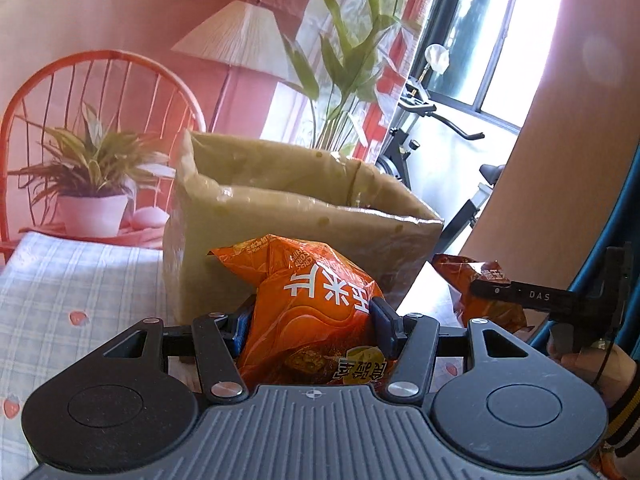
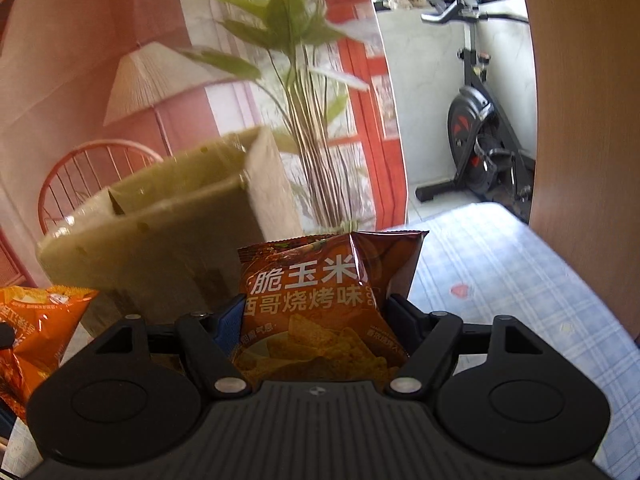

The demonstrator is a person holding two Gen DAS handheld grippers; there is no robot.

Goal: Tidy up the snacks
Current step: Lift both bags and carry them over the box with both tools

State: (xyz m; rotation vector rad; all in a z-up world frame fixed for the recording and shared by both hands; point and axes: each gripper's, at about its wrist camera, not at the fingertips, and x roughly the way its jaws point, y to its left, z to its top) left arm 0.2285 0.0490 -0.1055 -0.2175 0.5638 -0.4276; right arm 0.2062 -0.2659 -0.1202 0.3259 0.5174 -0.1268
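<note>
Checked tablecloth [image 1: 80, 280] below — left gripper [image 1: 312, 320] clamps orange bag [image 1: 316, 300], right gripper [image 2: 316, 316] clamps brown bag [image 2: 320, 304].

Orange bag [image 1: 316, 312], brown bag [image 2: 320, 312] — checked tablecloth [image 1: 80, 280]

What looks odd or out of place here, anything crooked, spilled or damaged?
Nothing is spilled or torn. The orange snack bag in the left gripper is held upside down, its print inverted, and pinched in. The brown snack bag in the right gripper sits upright. The open box has wrinkled, dented walls.
</note>
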